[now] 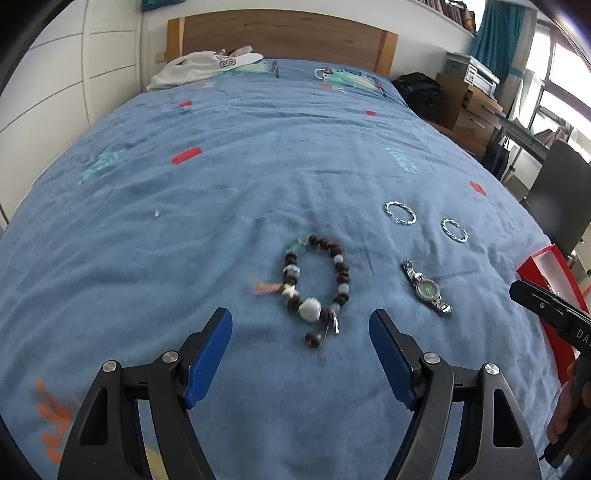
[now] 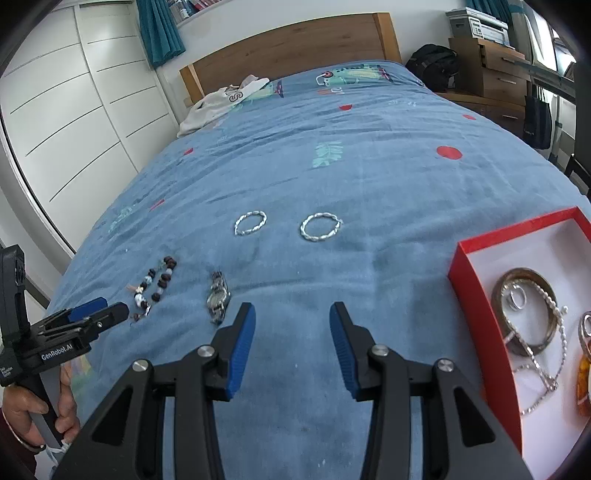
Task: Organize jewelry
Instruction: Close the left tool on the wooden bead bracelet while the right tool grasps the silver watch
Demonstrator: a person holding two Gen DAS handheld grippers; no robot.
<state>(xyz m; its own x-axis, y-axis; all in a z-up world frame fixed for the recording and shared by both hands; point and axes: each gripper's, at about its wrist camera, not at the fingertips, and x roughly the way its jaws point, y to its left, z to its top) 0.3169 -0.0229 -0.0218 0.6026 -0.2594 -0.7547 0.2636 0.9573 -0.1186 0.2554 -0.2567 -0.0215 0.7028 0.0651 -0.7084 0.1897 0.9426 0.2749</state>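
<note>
Left gripper gapes empty just short of the brown-and-white beaded bracelet. Right gripper hangs part-open, empty; the red cardboard box lies right of it.

Left gripper: yours, jaws wide apart, nothing between the blue pads, hanging over the bedspread.
Bracelet: dark and pale beads, flat on the bedspread, just ahead of your pads, its loose tail lying between them.
Watch: silver, flat, right of the bracelet, apart from it.
Rings: two twisted silver hoops beyond the watch, side by side, not touching.
Red box: at the right edge, mostly cut off.
Right gripper: black body enters from the right over the box; your hand is on its handle.
Far end: wooden headboard, white clothing beside it.
</note>
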